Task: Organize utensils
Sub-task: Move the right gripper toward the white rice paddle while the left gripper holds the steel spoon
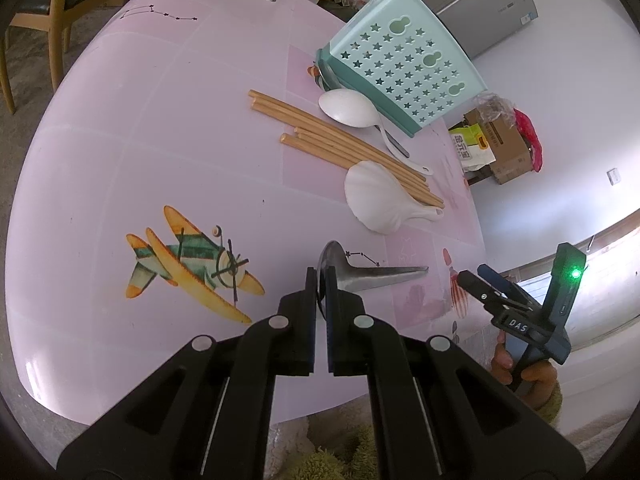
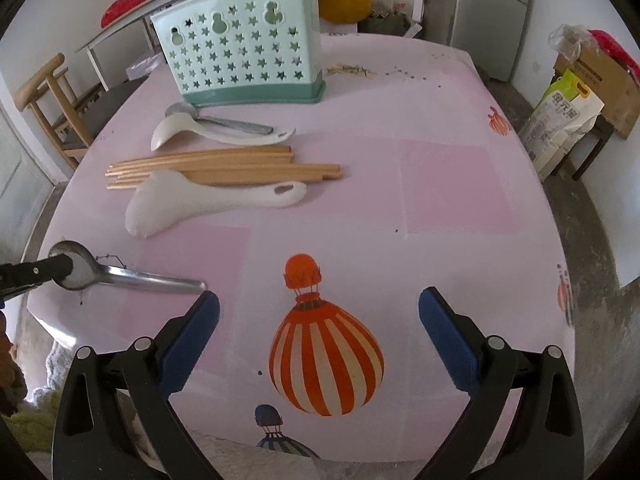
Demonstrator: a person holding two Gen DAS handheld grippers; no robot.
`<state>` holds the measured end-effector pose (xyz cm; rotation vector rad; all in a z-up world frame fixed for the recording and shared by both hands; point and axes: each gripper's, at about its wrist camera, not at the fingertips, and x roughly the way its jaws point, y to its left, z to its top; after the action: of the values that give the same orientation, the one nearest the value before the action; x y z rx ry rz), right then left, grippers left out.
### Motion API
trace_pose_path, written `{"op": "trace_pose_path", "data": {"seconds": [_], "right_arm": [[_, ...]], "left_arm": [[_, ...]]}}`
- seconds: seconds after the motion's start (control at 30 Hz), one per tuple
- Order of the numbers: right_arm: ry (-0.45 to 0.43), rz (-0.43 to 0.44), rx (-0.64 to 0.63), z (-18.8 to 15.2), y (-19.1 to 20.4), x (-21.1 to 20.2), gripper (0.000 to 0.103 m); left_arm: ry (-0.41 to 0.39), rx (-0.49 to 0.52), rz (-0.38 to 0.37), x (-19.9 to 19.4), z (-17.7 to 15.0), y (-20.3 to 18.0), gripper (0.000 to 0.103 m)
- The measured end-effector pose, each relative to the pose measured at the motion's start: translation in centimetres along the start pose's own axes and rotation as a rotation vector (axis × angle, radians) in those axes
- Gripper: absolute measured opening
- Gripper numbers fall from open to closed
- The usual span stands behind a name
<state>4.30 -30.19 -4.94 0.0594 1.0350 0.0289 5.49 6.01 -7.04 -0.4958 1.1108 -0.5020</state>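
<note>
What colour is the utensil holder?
Pale mint green utensil holder with star-shaped holes and a darker teal base; clearest in the right wrist view.

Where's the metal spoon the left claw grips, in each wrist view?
Left wrist: metal spoon low centre, bowl pinched in the left claw, handle pointing right.
Right wrist: same spoon at the left edge, handle pointing right.
Shared landmark: green utensil holder behind the chopsticks.

From my right wrist view: utensil holder [image 2: 244, 56] stands at the table's [image 2: 460, 184] far side. Just before it lie a metal spoon [image 2: 216, 118] and a soup spoon [image 2: 208, 134], touching. Nearer, the chopsticks [image 2: 224, 166] lie crosswise; the rice paddle [image 2: 208, 202] rests against their near edge. Nearest, far left, a second metal spoon [image 2: 132, 276], its bowl in my left gripper [image 1: 320, 280].
</note>
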Motion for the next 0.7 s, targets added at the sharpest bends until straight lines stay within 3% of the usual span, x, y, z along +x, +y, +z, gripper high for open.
{"op": "trace_pose_path", "data": {"seconds": [0.27, 0.7], "right_arm": [[-0.054, 0.0, -0.035, 1.3, 1.0, -2.1, 0.097], [-0.109, 0.03, -0.139, 6.2, 5.5, -5.7, 0.097]], "left_arm": [[-0.011, 0.005, 0.0, -0.2, -0.2, 0.0, 0.003], [-0.055, 0.009, -0.018, -0.6, -1.0, 0.2, 0.002]]}}
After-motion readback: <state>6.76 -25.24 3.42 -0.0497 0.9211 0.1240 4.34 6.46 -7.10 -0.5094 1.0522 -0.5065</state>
